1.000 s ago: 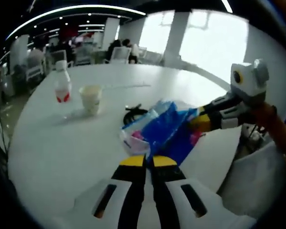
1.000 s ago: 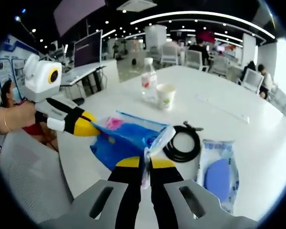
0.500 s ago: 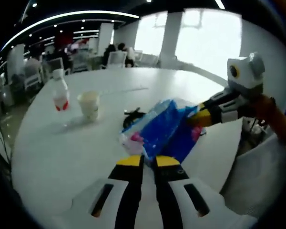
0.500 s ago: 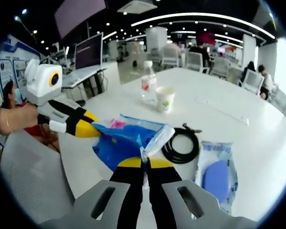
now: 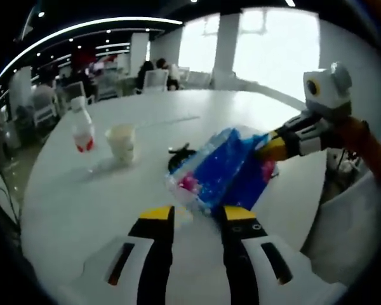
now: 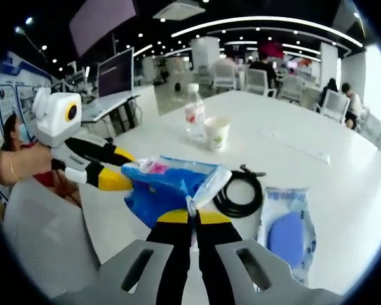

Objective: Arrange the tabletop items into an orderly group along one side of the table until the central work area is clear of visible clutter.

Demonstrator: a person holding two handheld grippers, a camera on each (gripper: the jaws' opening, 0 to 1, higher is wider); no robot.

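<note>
Bag step: crinkly blue-and-clear plastic bag [image 6: 171, 187] beside black coiled cable [image 6: 241, 194], near table edge. My right gripper [image 6: 192, 219] clamped on bag edge; left gripper [image 5: 193, 219] jaws parted, holding nothing. Next I likely carry bag toward clear bottle [image 6: 192, 113], white paper cup [image 6: 216, 132].

From my station the table [image 6: 343, 171] reads as smooth white laminate with a soft sheen; the blue bag [image 6: 162, 187] is thin crinkled plastic film, glossy where light hits it; the coiled cable [image 6: 241, 194] looks matt black rubber; the cup [image 6: 216, 132] seems matt paper; the bottle [image 6: 192, 117] is clear shiny plastic; the second packet [image 6: 289, 229] is glossy translucent wrap.
</note>
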